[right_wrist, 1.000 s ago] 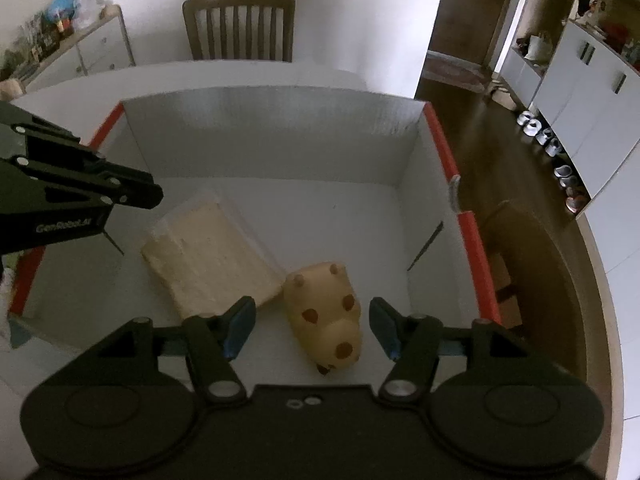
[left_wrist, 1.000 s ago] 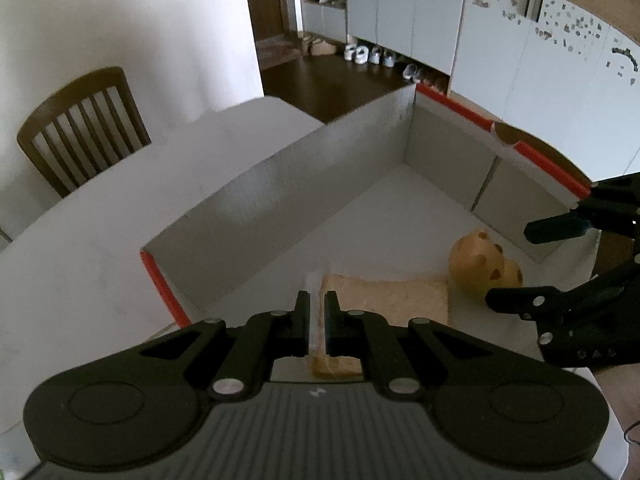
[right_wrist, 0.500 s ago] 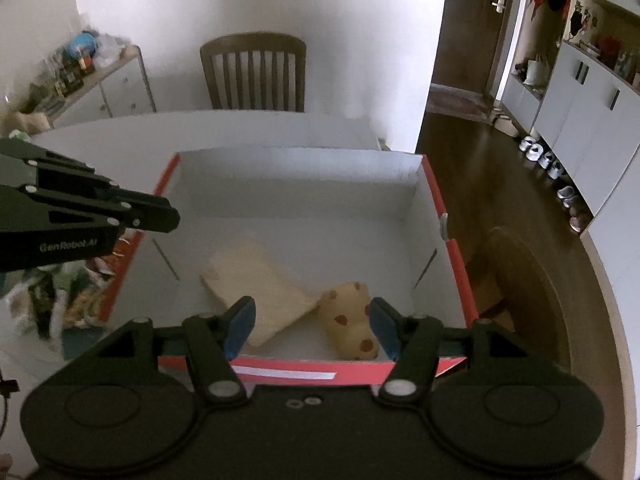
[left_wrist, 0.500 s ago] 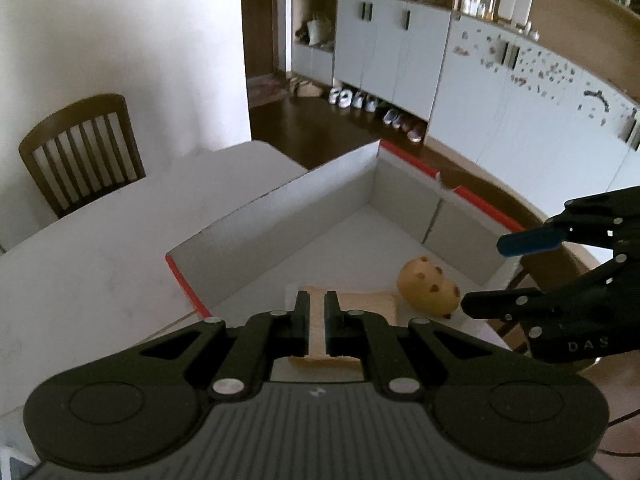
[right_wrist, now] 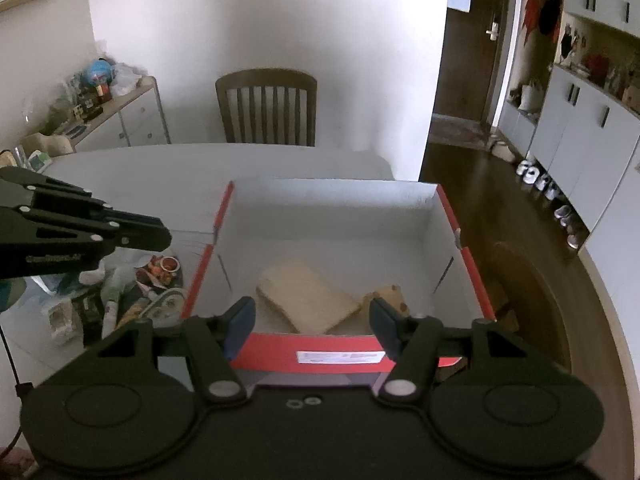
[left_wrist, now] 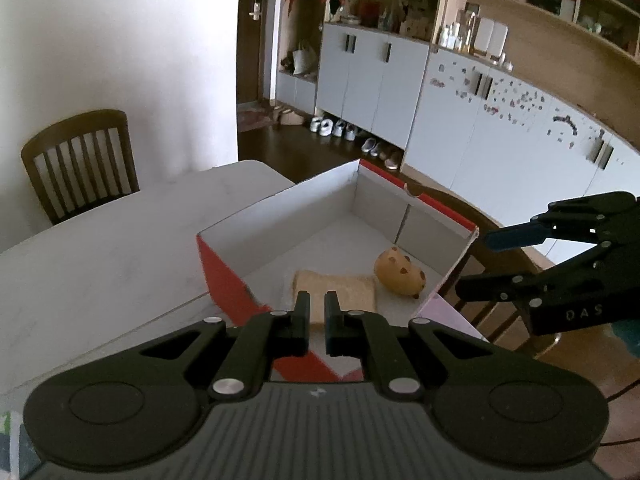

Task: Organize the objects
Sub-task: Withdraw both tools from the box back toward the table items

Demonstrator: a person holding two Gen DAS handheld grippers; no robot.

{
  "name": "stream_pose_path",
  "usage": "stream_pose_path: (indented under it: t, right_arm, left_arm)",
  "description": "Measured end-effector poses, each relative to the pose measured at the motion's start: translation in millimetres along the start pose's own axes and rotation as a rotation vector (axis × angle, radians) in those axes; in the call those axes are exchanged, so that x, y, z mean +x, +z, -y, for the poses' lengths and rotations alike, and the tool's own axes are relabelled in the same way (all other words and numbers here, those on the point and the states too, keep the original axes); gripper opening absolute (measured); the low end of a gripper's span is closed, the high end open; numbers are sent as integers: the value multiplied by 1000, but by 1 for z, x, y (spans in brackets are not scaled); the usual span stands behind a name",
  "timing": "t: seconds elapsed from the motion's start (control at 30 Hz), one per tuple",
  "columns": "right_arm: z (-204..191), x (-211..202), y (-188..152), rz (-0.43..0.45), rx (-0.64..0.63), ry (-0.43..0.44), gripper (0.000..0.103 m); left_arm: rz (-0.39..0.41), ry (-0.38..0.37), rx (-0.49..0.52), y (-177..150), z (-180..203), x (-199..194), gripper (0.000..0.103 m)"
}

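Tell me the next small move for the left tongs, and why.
Probably swing the left tongs toward the cluttered items beside the box and open them. They are shut and empty, the bread slice and spotted toy already lie in the box, and that pile remains outside.

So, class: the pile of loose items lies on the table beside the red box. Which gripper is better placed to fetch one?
Probably the left gripper: it hangs above the pile, though shut.

Wooden chair [right_wrist: 267, 106], white cabinets [left_wrist: 404, 80]
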State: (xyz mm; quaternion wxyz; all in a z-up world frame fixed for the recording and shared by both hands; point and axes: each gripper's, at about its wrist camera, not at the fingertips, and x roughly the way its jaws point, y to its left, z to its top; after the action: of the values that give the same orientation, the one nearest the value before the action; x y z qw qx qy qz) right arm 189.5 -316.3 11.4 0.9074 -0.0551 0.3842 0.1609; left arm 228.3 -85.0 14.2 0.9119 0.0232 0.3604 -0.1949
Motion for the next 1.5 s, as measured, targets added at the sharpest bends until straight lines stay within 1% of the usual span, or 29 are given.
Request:
stream_pose_path:
  t: [0.13,0.2,0.37,0.47,0.53,0.57,0.7,0.8,0.9,0.97,1.0,1.07,1.1,1.17,1.2,1.37,1.4,1.47,1.5]
  right_arm:
    - [-16,-8,-5,15,22,-4,65]
    - [-25,-10,-8,21,30,-8,69]
    - [-50,-14,-15,35,48,-34,70]
    - [-65,-16,-21,42,74,-44,71]
    - [-73,-17,-25,42,91,-36,73]
    - [-77,-18,-26,43,93,-31,76]
    - [-100,-17,-33,37,84,-42,77]
    - [-115,-17,-37,29,88,-29,79]
    - [-133,-14,-41,18,75,-13,83]
    - [-146,-10,-42,10,65,-8,83]
    - [-152,-9,-42,6,63,-5,83]
    - [-162,-6,-42,-2,56,-1,84]
    - [-167,-4,-42,-5,54,-2,83]
    - [-176,-1,-42,-10,53,4,83]
    - [-180,1,-42,-13,52,5,83]
    - [-194,11,-42,-30,47,13,84]
    - [-197,14,-42,-36,45,15,84]
    - [-203,19,-44,-45,33,20,84]
    - [-207,21,-44,-46,19,23,84]
  left_arm:
    - [20,-14,-14,-12,-10,-20,5]
    - [33,-13,-8,-18,-15,-29,5]
    - [52,-16,-11,-32,-25,-48,5]
    - [64,9,-23,-42,-33,-59,7]
    - [70,11,-33,-50,-40,-67,8]
    - [70,12,-39,-53,-45,-70,8]
    - [71,23,-62,-71,-66,-84,8]
    - [63,40,-83,-84,-83,-92,8]
    - [50,53,-114,-97,-100,-99,17]
    - [45,59,-125,-106,-111,-103,30]
    - [43,63,-129,-110,-115,-105,33]
    - [39,70,-134,-118,-123,-108,45]
    - [37,74,-135,-124,-127,-111,48]
    - [30,77,-136,-133,-134,-114,58]
    - [27,80,-135,-137,-136,-115,60]
    - [8,74,-133,-160,-148,-118,76]
    - [5,69,-131,-163,-149,-118,77]
    - [0,55,-137,-172,-154,-116,84]
    - [0,49,-142,-175,-155,-114,86]
